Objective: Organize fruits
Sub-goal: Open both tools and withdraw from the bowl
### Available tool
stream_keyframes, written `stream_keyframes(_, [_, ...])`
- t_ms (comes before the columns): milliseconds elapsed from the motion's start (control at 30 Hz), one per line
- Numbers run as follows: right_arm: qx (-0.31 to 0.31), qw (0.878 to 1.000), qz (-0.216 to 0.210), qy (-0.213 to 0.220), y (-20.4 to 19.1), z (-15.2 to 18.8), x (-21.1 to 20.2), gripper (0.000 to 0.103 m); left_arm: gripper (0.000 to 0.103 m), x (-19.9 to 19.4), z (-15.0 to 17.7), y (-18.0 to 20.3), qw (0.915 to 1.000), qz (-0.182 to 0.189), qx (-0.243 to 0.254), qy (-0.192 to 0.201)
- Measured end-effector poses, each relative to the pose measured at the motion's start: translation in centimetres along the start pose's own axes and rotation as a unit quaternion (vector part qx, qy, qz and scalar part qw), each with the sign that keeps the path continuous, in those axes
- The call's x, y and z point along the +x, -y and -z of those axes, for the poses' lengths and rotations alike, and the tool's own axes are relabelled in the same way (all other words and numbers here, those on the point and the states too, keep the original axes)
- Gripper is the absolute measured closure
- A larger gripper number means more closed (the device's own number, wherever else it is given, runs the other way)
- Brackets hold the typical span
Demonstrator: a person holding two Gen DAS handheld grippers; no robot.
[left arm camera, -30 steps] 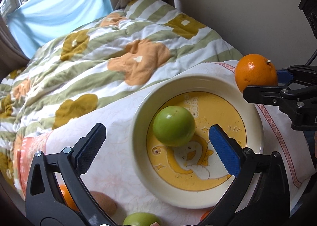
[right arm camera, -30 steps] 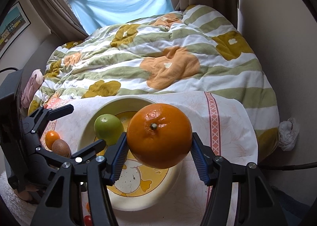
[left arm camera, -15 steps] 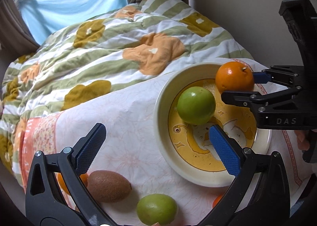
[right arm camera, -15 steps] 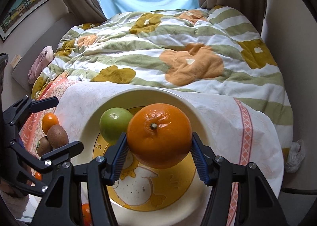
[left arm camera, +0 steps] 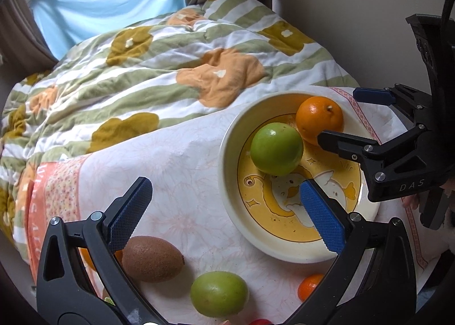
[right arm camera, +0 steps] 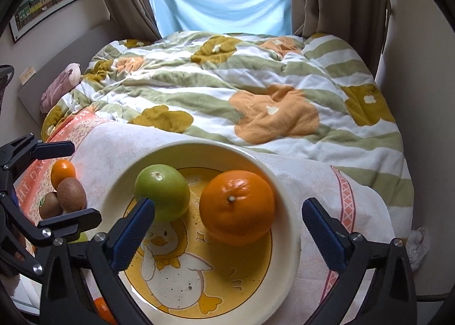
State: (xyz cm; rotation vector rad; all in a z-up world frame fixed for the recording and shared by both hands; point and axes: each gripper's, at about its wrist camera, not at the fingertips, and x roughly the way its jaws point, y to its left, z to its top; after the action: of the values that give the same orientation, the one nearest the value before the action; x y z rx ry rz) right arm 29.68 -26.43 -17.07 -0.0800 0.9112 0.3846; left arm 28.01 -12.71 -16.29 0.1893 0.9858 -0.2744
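While the right hand-held gripper (right arm camera: 229, 229) hovers low over the plate (right arm camera: 287, 208) with its ribbed blue pads spread wide and gripping nothing, the round, dimpled orange (right arm camera: 237, 207) rests inside the plate's raised cream rim, between those pads but clear of both. Just left of it, close enough that I cannot tell whether they touch, sits a smooth green apple (right arm camera: 162, 192) on the glossy yellow centre with its printed duck. The left hand-held gripper (left arm camera: 224, 216) is also spread wide and empty, above the pale, faintly flowered cloth (left arm camera: 182, 171). Near it on the cloth lie a fuzzy brown oval kiwi (left arm camera: 152, 258), a second green apple (left arm camera: 219, 293) and a small tangerine (left arm camera: 310, 286) by the plate's near edge. Beyond the cloth lies a soft quilted bedspread (left arm camera: 159, 80) in green stripes and orange flowers.
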Motion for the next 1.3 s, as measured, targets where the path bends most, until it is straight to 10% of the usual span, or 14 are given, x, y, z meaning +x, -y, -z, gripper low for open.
stream_keyframes(600, [0.034,0.999,0.036,0.02,-3.2,-1.0,-9.9,0.0,0.0,-11.3,1.2,-2.9,0.9973,0.001,-0.016,0.072])
stream_keyframes(1300, [0.103,0.992,0.062,0.044,-19.4,6.0,-15.7,0.0,0.0,-21.0,12.9,-11.7,0.9945,0.034,-0.019,0.097])
